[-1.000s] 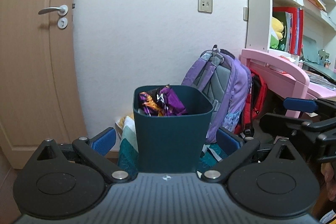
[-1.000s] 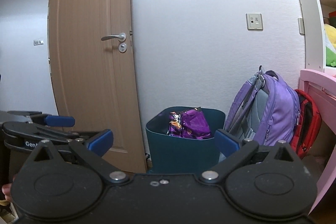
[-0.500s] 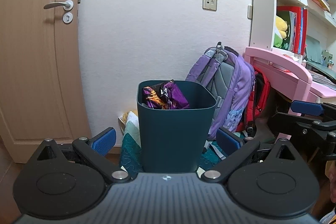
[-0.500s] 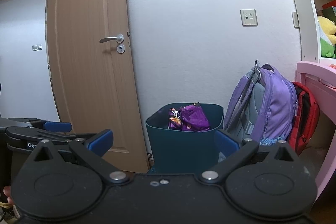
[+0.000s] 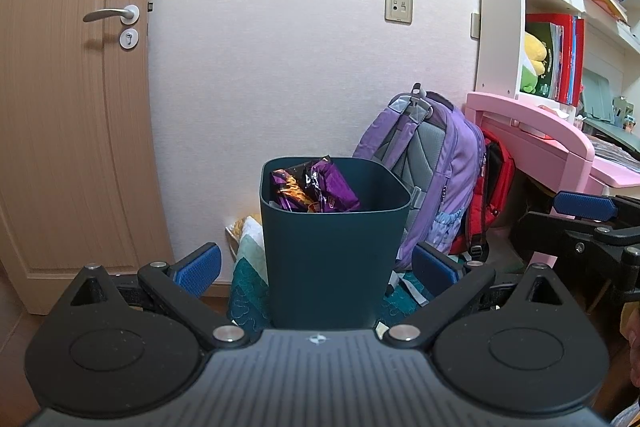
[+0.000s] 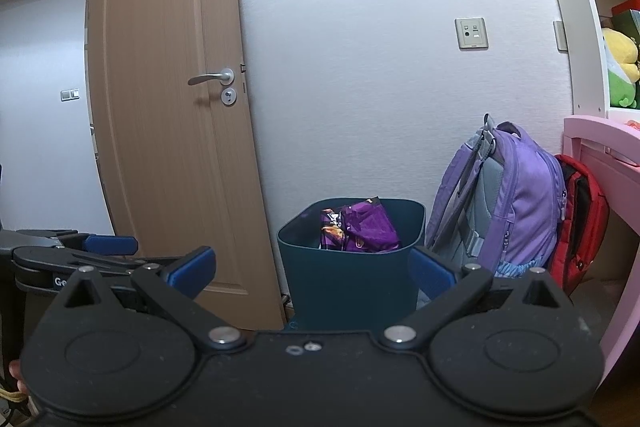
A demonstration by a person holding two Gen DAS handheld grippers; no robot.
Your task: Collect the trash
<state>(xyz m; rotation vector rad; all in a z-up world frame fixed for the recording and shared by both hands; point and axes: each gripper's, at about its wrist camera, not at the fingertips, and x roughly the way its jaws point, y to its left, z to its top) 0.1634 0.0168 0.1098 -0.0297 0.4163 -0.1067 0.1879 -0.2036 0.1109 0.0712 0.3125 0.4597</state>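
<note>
Bedroom corner with a white wall (image 5: 280, 47): a dark bin (image 5: 334, 247) stands against it, between the wooden door (image 5: 72, 107) and a purple backpack (image 5: 432, 167), with a purple snack wrapper (image 5: 320, 189) already inside. The left hand-held gripper (image 5: 316, 265) and right hand-held gripper (image 6: 312, 267) both face the bin, jaws spread wide and holding nothing. Possible fault: pushing nearer could nudge the light bin or spill the wrapper.

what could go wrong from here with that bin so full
1. The purple snack wrapper pokes above the dark teal plastic bin rim; more trash may spill out.
2. The bin stands close to the purple backpack, so a bump might tip either one.
3. Both open tools, left and right, hold nothing.
</note>
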